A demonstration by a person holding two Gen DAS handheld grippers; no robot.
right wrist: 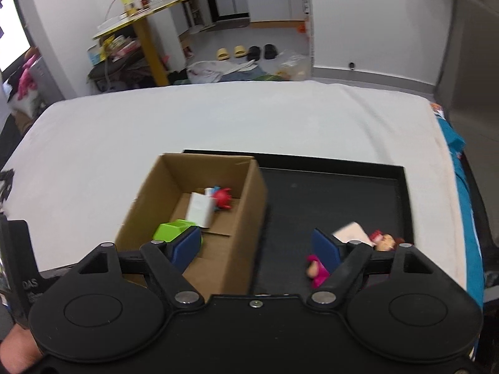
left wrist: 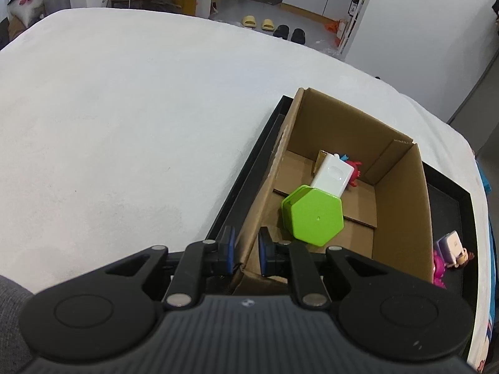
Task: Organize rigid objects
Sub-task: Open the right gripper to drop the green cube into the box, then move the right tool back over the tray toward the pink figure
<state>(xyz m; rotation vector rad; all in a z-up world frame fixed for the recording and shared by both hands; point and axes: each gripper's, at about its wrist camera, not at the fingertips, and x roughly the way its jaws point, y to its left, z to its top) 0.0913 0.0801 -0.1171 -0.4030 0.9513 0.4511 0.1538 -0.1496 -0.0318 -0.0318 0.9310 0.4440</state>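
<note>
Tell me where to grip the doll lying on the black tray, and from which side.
Judging by its pose, take the doll across its pink body, coming straight down with the right tongs, which are open. It lies flat on the tray, and a pale block rests by its head, crowding that end.

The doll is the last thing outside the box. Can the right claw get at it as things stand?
Probably yes. The right claw is open and hangs above the tray, and nothing covers the doll, which lies beside the box.
</note>
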